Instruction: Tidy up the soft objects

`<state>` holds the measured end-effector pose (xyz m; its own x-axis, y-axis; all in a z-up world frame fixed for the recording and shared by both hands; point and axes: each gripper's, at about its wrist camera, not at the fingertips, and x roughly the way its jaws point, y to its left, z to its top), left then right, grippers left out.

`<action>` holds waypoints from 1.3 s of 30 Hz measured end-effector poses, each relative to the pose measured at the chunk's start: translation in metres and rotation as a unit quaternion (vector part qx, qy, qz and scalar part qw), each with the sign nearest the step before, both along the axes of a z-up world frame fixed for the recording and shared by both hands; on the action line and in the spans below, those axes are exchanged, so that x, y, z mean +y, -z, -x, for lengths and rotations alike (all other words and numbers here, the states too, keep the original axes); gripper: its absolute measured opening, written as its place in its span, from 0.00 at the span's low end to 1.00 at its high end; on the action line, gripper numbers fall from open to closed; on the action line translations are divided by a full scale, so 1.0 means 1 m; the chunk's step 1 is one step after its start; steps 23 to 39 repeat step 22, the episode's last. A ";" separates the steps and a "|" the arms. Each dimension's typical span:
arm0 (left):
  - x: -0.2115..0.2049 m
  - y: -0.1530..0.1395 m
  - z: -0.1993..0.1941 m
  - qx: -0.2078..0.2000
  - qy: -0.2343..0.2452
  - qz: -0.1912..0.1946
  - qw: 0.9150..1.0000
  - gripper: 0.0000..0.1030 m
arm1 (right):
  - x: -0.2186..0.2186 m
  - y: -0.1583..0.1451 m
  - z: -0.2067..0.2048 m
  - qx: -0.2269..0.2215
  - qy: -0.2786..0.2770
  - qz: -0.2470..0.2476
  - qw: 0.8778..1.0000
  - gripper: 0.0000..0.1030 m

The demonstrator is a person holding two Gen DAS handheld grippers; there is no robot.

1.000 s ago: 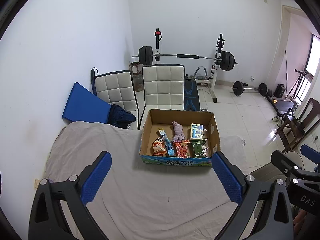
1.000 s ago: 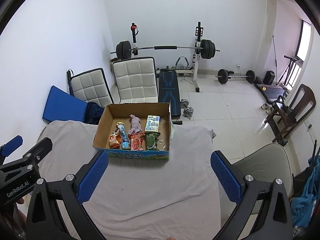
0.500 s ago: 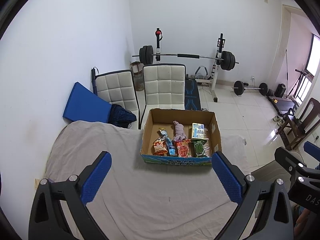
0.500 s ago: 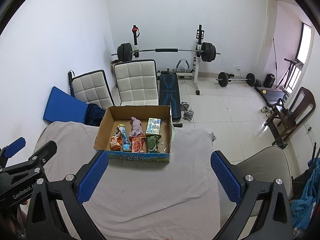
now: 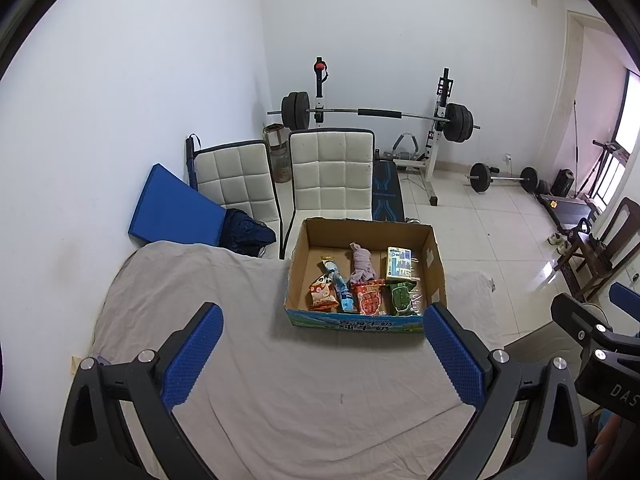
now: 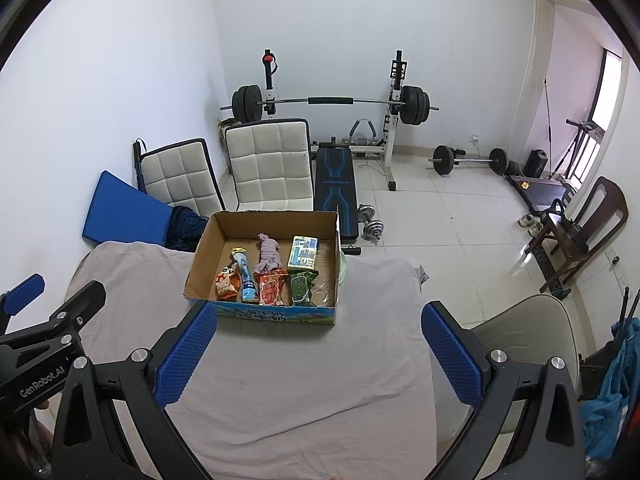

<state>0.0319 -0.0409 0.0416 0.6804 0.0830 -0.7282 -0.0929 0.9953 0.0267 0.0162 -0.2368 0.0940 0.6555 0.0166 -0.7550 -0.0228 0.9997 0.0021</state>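
Note:
An open cardboard box (image 5: pixel 437 270) (image 6: pixel 200 258) stands at the far edge of a table under a grey cloth (image 5: pixel 280 380) (image 6: pixel 300 368). It holds several soft items in rows: an orange snack bag (image 5: pixel 321 295), a blue packet (image 5: pixel 340 284), a pink cloth bundle (image 5: pixel 361 262), a red packet (image 5: pixel 370 299), a green packet (image 5: pixel 402 298) and a tissue pack (image 5: pixel 399 263). My left gripper (image 5: pixel 322 354) is open and empty, above the cloth short of the box. My right gripper (image 6: pixel 320 350) is open and empty, likewise short of the box.
Two white padded chairs (image 5: pixel 332 176) and a blue mat (image 5: pixel 172 208) stand behind the table. A barbell rack (image 5: pixel 380 114), a bench (image 6: pixel 334 188) and dumbbells (image 6: pixel 370 224) fill the floor beyond. A beige chair (image 6: pixel 528 332) is at the table's right.
Both grippers have drawn back and risen slightly, so the box sits a little lower and farther in each view. Both stay open. Nothing in the box moved.

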 end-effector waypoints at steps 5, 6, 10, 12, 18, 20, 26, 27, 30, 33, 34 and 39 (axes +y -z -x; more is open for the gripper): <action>0.001 0.000 0.000 0.001 -0.001 0.001 1.000 1.00 | -0.002 0.000 0.000 0.002 0.001 0.000 1.000 1.00; 0.001 0.000 0.000 0.001 -0.001 0.000 1.000 1.00 | -0.002 0.000 -0.001 0.001 0.000 0.001 1.000 1.00; 0.003 0.001 0.001 0.001 -0.003 -0.001 1.000 1.00 | -0.003 0.002 -0.001 0.003 0.003 0.001 1.000 1.00; 0.002 0.000 0.001 0.003 -0.003 -0.002 1.000 1.00 | -0.004 0.004 0.000 0.003 0.004 0.003 1.000 1.00; 0.003 0.001 0.004 0.004 -0.003 -0.003 1.000 1.00 | -0.004 0.005 0.001 0.003 0.005 0.002 1.000 1.00; 0.004 0.002 0.003 0.004 -0.006 -0.002 1.000 1.00 | -0.003 0.005 0.001 0.003 0.005 0.002 1.000 1.00; 0.005 0.002 0.004 0.003 -0.006 0.003 1.000 1.00 | -0.003 0.005 0.000 0.003 0.005 0.003 1.000 1.00; 0.005 0.002 0.004 0.003 -0.006 0.003 1.000 1.00 | -0.003 0.005 0.000 0.003 0.005 0.003 1.000 1.00; 0.005 0.002 0.004 0.003 -0.006 0.003 1.000 1.00 | -0.003 0.005 0.000 0.003 0.005 0.003 1.000 1.00; 0.005 0.002 0.004 0.003 -0.006 0.003 1.000 1.00 | -0.003 0.005 0.000 0.003 0.005 0.003 1.000 1.00; 0.005 0.002 0.004 0.003 -0.006 0.003 1.000 1.00 | -0.003 0.005 0.000 0.003 0.005 0.003 1.000 1.00; 0.005 0.002 0.004 0.003 -0.006 0.003 1.000 1.00 | -0.003 0.005 0.000 0.003 0.005 0.003 1.000 1.00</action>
